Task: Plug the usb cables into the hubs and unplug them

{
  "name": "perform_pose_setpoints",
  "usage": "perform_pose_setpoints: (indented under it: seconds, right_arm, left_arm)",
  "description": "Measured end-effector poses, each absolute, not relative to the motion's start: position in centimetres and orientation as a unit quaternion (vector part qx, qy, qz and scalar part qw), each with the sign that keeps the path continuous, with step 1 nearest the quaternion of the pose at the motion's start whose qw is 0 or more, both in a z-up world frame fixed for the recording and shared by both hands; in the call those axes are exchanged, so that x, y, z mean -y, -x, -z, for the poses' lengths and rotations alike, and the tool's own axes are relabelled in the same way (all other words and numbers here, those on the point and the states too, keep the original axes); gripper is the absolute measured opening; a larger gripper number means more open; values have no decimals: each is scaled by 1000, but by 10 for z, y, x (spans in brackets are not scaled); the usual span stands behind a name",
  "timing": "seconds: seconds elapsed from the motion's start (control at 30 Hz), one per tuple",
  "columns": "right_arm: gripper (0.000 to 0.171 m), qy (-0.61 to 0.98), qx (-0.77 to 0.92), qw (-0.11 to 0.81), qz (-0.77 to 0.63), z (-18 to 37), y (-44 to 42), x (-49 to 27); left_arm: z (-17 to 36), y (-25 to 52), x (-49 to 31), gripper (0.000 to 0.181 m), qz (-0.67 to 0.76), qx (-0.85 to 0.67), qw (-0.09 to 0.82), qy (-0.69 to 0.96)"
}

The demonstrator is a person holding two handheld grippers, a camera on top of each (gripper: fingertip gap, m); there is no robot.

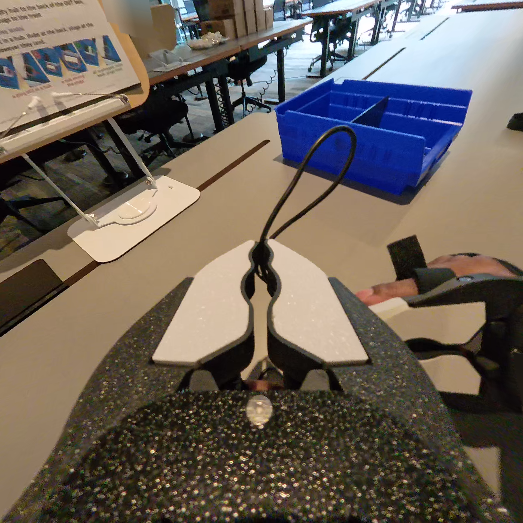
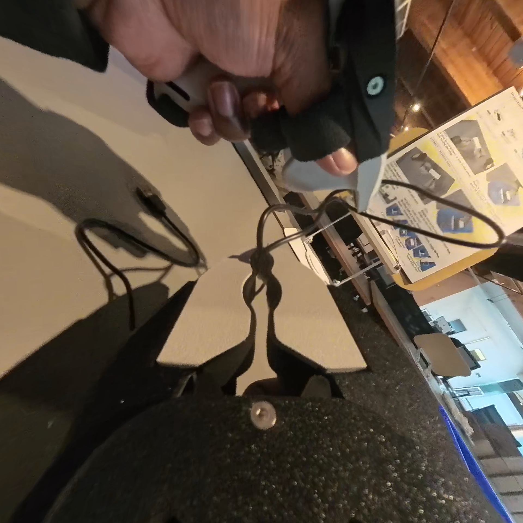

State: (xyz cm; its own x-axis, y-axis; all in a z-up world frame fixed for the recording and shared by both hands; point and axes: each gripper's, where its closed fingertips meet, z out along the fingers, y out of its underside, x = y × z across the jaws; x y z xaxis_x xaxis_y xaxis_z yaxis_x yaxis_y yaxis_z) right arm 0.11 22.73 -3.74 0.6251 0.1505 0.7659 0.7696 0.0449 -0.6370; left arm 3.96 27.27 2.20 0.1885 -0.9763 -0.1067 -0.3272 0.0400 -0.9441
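Left wrist view, nearest first: left hand-held gripper [image 1: 261,249], white pads on a black speckled body, jaws pinched together on a thin black cable [image 1: 325,181] right at the fingertips. More cable is bunched in the wavy gap between the pads. From the tips the cable rises in a tall narrow loop and falls back toward the bench [image 1: 198,283]. At the right edge a person's hand [image 1: 424,276] in a black fingerless strap grips the frame of the other tool.

Beyond the tips, left: white flat base of a document stand [image 1: 135,218] on the bench, an instruction sheet [image 1: 56,56] propped above it. Farther, right of centre: blue bin [image 1: 373,135] with a dark divider, resting on the bench well apart from the cable loop. Behind that, rows of desks and office chairs.

Right wrist view, camera rolled sideways: right hand-held gripper [image 2: 261,260] also closed on a black cable [image 2: 424,226] at its tips; one wide loop swings off to the right, passing in front of the instruction sheet [image 2: 452,184]. Left of the tips, a second cable [image 2: 135,237] lies curled on the bench [image 2: 70,141], ending in a small dark plug [image 2: 151,201]. Above, close to the lens, the person's other hand [image 2: 240,56] around a pale grey gripper part. No hub can be made out in either view.
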Motion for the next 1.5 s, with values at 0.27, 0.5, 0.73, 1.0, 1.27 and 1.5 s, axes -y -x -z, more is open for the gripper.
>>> perform_pose_setpoints:
  seconds: [0.27,0.5,0.73,1.0,1.27,1.5]
  right_arm:
    - [1,651,359,612,268,30,-25,-220]
    - [0,630,400,575,335,19,-57,-208]
    - [0,627,385,573,360,-56,-112,-187]
    - [0,579,291,615,449,-215,-210,-147]
    - [0,560,204,593,541,-274,-298,-108]
    - [0,628,146,546,535,-184,-367,-113]
  left_arm:
    - [-12,-26,-285,26,342,-566,448,602]
    - [-6,-10,-309,28,357,-536,440,626]
    - [10,-11,-319,26,331,-534,432,647]
    - [25,-16,-320,25,309,-546,421,655]
    - [34,-17,-323,25,301,-548,412,663]
    - [41,-19,-322,24,298,-553,404,665]
